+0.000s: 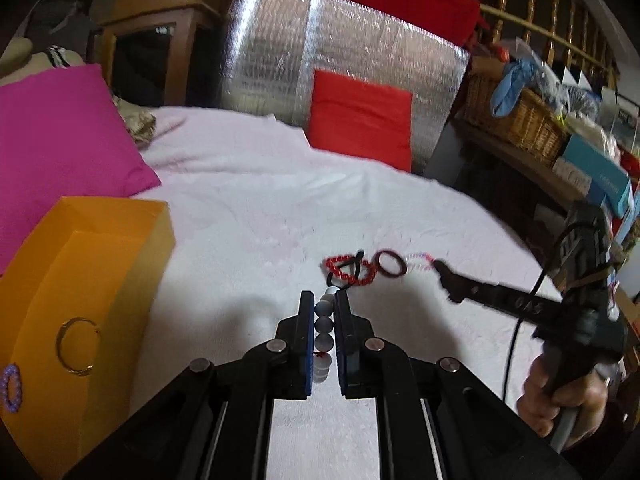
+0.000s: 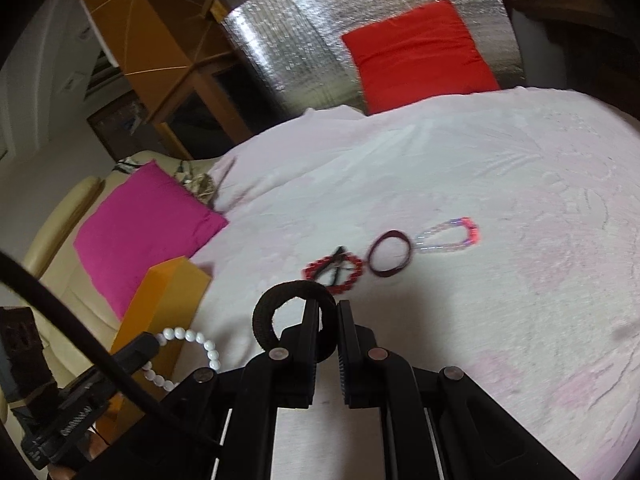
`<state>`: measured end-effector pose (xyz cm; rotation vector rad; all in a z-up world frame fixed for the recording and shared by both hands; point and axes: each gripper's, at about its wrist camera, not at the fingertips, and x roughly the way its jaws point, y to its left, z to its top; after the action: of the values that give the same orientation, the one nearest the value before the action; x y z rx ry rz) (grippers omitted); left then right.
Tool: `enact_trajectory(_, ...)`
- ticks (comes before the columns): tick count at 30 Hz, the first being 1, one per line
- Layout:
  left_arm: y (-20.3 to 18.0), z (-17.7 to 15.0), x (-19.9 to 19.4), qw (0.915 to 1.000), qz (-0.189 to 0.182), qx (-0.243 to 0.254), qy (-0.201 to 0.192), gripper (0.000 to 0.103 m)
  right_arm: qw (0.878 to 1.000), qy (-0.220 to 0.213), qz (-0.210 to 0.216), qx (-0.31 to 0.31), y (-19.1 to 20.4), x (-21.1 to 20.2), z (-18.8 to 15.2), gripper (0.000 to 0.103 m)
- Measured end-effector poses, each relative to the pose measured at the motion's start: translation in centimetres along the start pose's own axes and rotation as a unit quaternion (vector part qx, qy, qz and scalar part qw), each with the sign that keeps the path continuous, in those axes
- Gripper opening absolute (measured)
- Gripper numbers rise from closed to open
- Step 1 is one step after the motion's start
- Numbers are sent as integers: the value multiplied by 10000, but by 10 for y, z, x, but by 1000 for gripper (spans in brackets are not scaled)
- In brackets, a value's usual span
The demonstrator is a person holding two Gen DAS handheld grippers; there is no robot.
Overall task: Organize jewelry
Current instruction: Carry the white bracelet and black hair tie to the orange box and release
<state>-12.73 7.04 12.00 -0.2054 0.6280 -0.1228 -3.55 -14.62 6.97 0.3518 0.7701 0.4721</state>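
Holding a pale bead bracelet (image 1: 323, 334) in my left gripper (image 1: 324, 300), jaws pinched nearly shut on it. From that wrist cam the beads run in a line straight along the fingers, so its long axis points forward, away from me. The right wrist cam shows the same bracelet (image 2: 188, 354) as a white loop hanging off the tip, right in front of the orange box.

My right gripper (image 2: 329, 306) is also clamped nearly closed, on a thick black hair band (image 2: 296, 320). The ring stands up on edge off the left finger, with its opening facing the camera.

The rest of the pile is just ahead of both tips on the pale pink blanket (image 1: 248, 184). There's a red bead bracelet (image 2: 334, 272) lying flat with a thin black elastic (image 2: 334, 266) across it. Touching its right side is a dark maroon band (image 2: 389, 258), then a pink and purple beaded loop (image 2: 450, 236) stretched out long, pointing off to the far right.

The open orange box (image 1: 80, 280) sits to the left of my left gripper, close by. A gold bangle (image 1: 76, 346) and a purple bead bracelet (image 1: 11, 388) are inside.

A magenta pillow (image 1: 60, 140) is behind the box, a red cushion (image 1: 360, 120) is far ahead against a silver foil panel (image 1: 340, 52), and there's a wicker basket (image 1: 516, 116) off to the right. Nothing sits between the grippers and the box.
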Motion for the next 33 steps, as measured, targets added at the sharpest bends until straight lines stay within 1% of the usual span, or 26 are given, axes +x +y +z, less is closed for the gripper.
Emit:
enact_trajectory(4, 4, 3, -33, 9992, 177, -38, -360, 9, 9996, -34, 203, -167, 26, 0, -10, 10)
enact_trajectory(7, 13, 4, -66, 9974, 271, -153, -646, 9, 9987, -7, 357, -376, 48, 4, -16, 10)
enact_trajectory(10, 27, 5, -97, 9956, 378, -200, -838, 9, 9964, 9, 546, -650, 77, 10, -22, 10)
enact_trajectory(15, 64, 2, -135, 9914, 799, -253, -1002, 9, 9899, 114, 777, -1182, 134, 19, -36, 10)
enact_trajectory(18, 95, -6, -144, 9886, 1130, -424, -904, 9, 9867, 247, 906, -1330, 169, 32, -41, 10)
enact_trajectory(22, 135, -25, -133, 9847, 1505, -727, -499, 9, 9801, 520, 860, -1712, 219, 58, -42, 10)
enact_trajectory(26, 162, -44, -114, 9811, 1669, -964, -167, 9, 9738, 808, 715, -1999, 257, 90, -42, 10)
enact_trajectory(29, 178, -53, -101, 9777, 1779, -1112, 97, 9, 9693, 962, 492, -2207, 279, 115, -42, 10)
enact_trajectory(33, 191, -65, -88, 9742, 1842, -1251, 378, 9, 9672, 1133, 141, -2267, 290, 145, -39, 13)
